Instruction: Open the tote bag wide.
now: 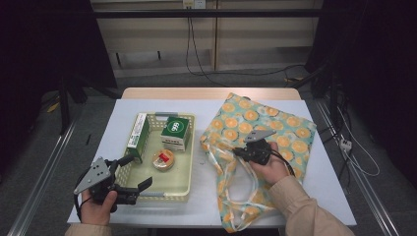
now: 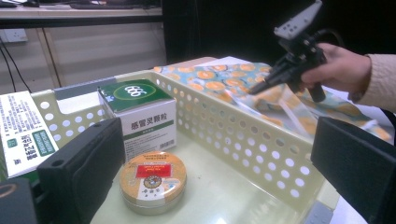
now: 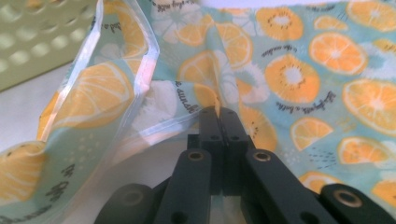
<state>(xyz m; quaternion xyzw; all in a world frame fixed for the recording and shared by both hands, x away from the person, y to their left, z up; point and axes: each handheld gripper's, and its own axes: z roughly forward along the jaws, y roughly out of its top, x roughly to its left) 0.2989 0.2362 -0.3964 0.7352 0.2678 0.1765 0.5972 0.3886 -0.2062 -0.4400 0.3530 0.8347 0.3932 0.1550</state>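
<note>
The bag [image 1: 255, 147] printed with orange slices lies on the right half of the worktop [image 1: 206, 206], its mouth and pale handles toward the lower centre of the high view, just beside the cream basket [image 1: 189, 147]. The right tool [image 1: 239, 152] is pinched shut on the bag's rim; in the right gripper view its jaws meet on a fold of the printed film [image 3: 217, 100], lifting one lip so the mouth starts to gape.

The left tool [image 1: 137, 174] stands wide apart at the lower left of the high view, straddling the basket's near corner and holding nothing. In the left gripper view a round tin [image 2: 152, 182] sits right ahead of its jaws on the basket floor, with a green-and-white box [image 2: 140, 116] behind it and a longer box [image 2: 23, 133] leaning at the left wall.

The bag looks like thin, glossy, limp plastic: light, slippery, and likely to sag or slide out of a shallow pinch. A hold on the stiffer hemmed edge near a handle should serve better than one on the loose panel. The tin looks rigid, smooth and low, so it is probably best taken across its sides with jaws level; its curved wall may slip. The boxes seem light cardboard that could dent under a hard squeeze, so flat faces suit them.
</note>
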